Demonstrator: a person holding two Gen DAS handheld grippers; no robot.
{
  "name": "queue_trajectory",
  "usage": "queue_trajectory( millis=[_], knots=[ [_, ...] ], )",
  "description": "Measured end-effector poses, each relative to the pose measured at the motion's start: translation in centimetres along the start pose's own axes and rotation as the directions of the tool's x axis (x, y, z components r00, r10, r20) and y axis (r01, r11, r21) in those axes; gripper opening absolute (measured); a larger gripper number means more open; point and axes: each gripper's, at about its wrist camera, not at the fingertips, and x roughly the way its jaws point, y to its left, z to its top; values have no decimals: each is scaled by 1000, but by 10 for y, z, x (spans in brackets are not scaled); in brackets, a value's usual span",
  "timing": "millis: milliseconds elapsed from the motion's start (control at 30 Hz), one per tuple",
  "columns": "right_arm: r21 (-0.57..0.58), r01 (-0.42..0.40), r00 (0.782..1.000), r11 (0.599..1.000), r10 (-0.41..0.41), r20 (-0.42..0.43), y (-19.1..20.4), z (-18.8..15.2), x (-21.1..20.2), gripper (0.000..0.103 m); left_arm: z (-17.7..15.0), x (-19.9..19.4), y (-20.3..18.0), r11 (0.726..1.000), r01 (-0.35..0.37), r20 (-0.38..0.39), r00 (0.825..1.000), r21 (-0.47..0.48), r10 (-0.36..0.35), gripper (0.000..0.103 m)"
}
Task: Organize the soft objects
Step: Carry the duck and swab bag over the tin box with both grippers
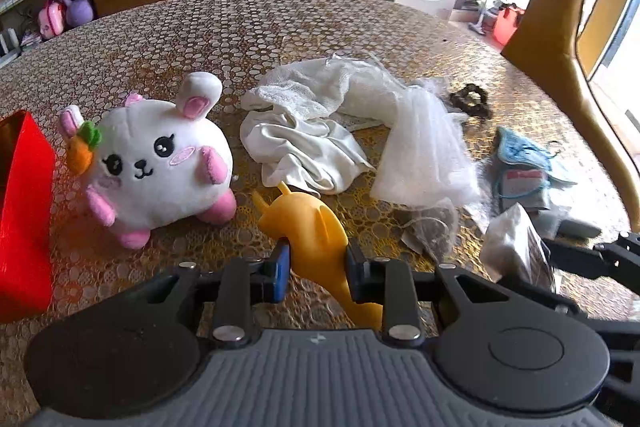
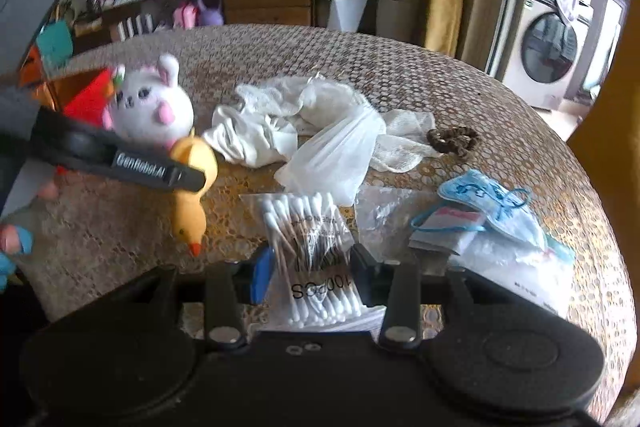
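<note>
Squeezing the yellow rubber duck toy point(image 1: 316, 227) at its narrow middle, the left gripper point(image 1: 316, 263) has both pads pressed into it low in the left-wrist frame, clear of the gold patterned table point(image 1: 200, 39). It looks light and squashy, so the waist suits best. The right gripper point(image 2: 312, 275), bottom centre of its own view, pinches a clear bag of cotton swabs point(image 2: 308, 247); slippery film, likely to sag. The red box point(image 1: 24, 211) sits far left beside the white plush bunny point(image 1: 160, 163).

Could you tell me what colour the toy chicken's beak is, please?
Orange; the yellow rubber chicken's beak shows best in the right wrist view.
</note>
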Motion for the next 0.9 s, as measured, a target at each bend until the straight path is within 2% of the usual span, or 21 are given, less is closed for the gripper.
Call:
queue_trajectory(
  millis=[400, 600, 900],
  knots=[
    [114, -36, 998, 993, 30, 61, 14, 18, -49, 40, -12, -67, 24, 998, 55, 33, 998, 29, -56, 28],
    [97, -51, 996, 994, 43, 82, 39, 32, -65, 40, -14, -98, 49, 998, 55, 49, 997, 41, -57, 28],
    [10, -91, 991, 996, 90, 102, 91, 62, -72, 40, -16, -134, 100, 1000, 13, 88, 996, 21, -15, 28]
  ],
)
